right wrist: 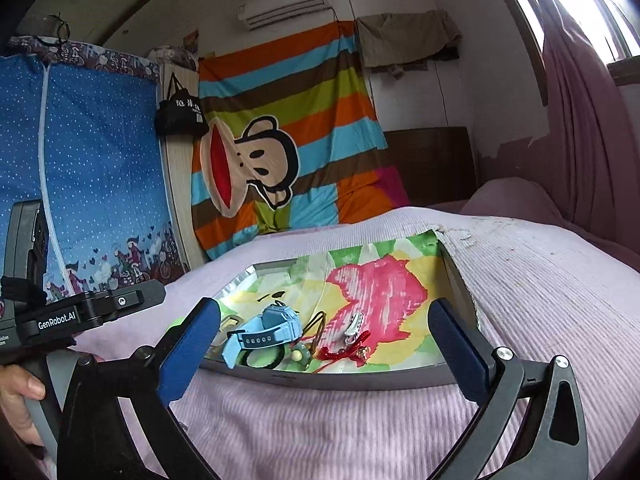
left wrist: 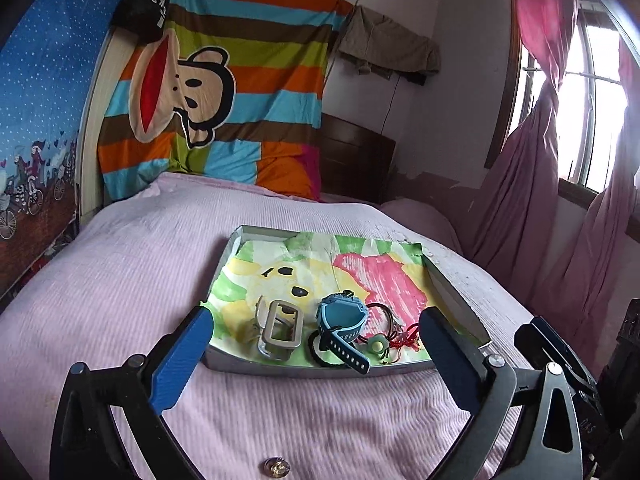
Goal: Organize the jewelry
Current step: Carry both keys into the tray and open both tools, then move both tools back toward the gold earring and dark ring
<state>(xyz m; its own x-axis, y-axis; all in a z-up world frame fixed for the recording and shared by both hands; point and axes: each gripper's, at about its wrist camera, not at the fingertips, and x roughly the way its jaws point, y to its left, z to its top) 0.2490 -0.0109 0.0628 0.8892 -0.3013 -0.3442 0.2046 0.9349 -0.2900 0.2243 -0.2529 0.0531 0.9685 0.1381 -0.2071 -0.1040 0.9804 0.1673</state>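
Note:
A shallow grey tray [left wrist: 320, 369] lined with a bright painted sheet lies on the pink bed. At its near edge sit a grey rectangular hair clip [left wrist: 280, 330], a blue watch [left wrist: 342, 320], a black hair tie [left wrist: 318, 350], a green-bead tie [left wrist: 377, 345] and a red knotted cord [left wrist: 406, 340]. My left gripper [left wrist: 316, 314] is open, its blue pads wide apart just short of the tray, with nothing held. In the right wrist view the tray [right wrist: 320, 378] holds the watch [right wrist: 268, 330], a white clip [right wrist: 354, 326] and the red cord [right wrist: 344, 352]. My right gripper [right wrist: 324, 306] is open and holds nothing.
The pink bed cover [left wrist: 120, 280] spreads around the tray. A striped monkey sheet [left wrist: 224, 92] hangs at the head, with a dark headboard [left wrist: 352, 160] beside it. Pink curtains [left wrist: 540, 208] and a window are to the right. A hand [right wrist: 20, 396] holds the left gripper's body [right wrist: 60, 320].

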